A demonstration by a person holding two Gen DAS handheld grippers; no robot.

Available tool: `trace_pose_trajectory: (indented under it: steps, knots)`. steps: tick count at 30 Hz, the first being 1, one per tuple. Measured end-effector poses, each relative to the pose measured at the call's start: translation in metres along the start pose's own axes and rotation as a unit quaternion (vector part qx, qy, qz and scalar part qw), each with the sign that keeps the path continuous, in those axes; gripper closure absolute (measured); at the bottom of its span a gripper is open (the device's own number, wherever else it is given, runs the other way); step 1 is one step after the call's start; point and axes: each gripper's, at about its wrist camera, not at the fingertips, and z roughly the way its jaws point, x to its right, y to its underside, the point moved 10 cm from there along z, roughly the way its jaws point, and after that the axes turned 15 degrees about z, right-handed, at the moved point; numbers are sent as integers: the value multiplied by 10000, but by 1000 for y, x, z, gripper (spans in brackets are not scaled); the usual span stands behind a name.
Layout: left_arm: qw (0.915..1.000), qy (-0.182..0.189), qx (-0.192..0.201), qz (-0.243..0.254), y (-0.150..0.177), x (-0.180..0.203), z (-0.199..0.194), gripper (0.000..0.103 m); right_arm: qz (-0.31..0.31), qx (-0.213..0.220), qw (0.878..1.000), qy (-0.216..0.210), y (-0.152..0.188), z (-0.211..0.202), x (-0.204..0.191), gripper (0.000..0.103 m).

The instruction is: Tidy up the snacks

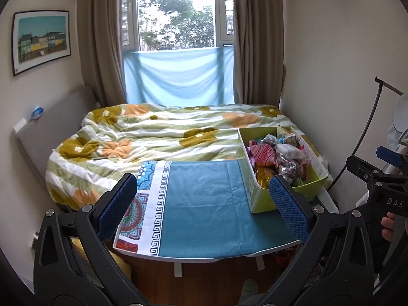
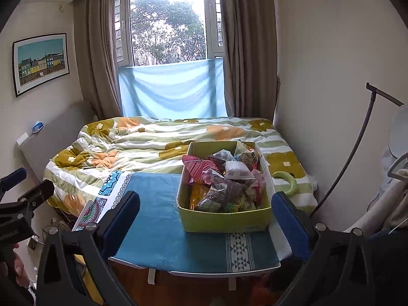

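A yellow-green cardboard box [image 2: 224, 220] full of mixed snack packets [image 2: 224, 178] stands on the right part of a small table with a teal cloth [image 2: 163, 232]. It also shows in the left wrist view [image 1: 260, 199], at the table's right side, with its packets [image 1: 278, 153]. My left gripper [image 1: 202, 201] is open and empty, held above the table's near edge, left of the box. My right gripper [image 2: 206, 219] is open and empty, in front of the box.
A bed with a flowered green and white quilt [image 1: 153, 137] lies behind the table, under a window with brown curtains [image 1: 257, 38]. A grey headboard [image 1: 51, 130] is at left. A black lamp stand [image 2: 357, 148] rises at right. Wooden floor [image 1: 204, 278] shows below the table.
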Motion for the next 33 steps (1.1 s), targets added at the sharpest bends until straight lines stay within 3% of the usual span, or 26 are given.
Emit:
trace_pose_trajectory:
  steps: [33]
  knots:
    - [9999,-89,-34,-42,-1,-9,8,0,-27,-4,10000,27,-6,5,3,0]
